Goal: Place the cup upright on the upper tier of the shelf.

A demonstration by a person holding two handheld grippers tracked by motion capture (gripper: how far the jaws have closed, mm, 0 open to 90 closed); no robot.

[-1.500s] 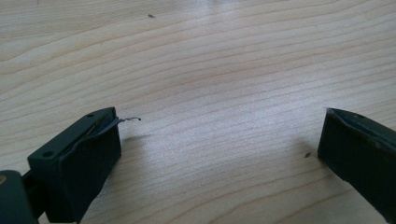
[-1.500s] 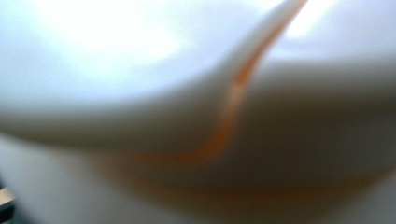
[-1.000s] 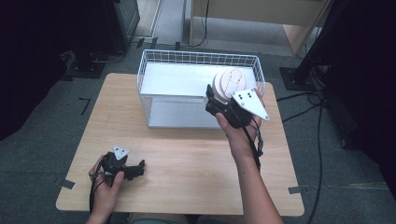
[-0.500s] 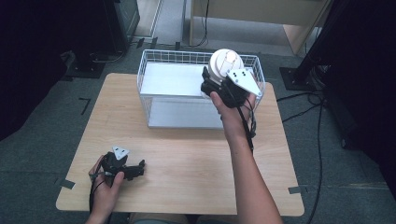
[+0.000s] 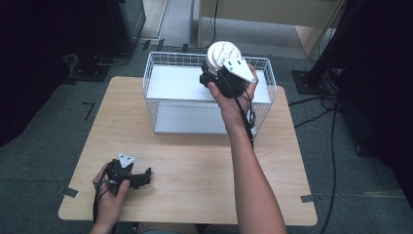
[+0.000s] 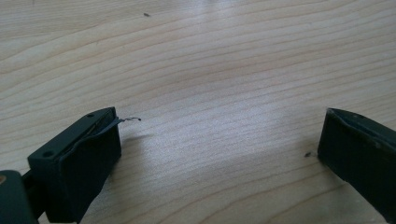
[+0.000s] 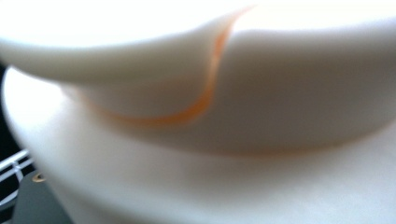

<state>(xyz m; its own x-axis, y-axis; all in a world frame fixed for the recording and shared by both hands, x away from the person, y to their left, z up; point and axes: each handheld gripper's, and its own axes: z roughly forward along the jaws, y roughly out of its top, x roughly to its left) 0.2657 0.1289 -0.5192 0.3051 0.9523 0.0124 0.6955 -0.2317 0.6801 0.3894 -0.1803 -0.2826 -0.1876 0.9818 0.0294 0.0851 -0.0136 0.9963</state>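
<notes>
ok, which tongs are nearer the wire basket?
Right. The right tongs are held above the white wire basket near its back rim, carrying a white dish. The left tongs rest on the wooden table near its front left corner, well apart from the basket.

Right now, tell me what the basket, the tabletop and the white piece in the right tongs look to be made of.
Basket: thin metal wire, white-coated, by its open grid. Tabletop: pale wood or wood-look laminate, matte, grain lines showing. White piece in the right tongs: smooth, glossy, perhaps glazed ceramic or plastic, with a thin orange line.

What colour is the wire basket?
White, seen best in the high view: the wire basket.
</notes>
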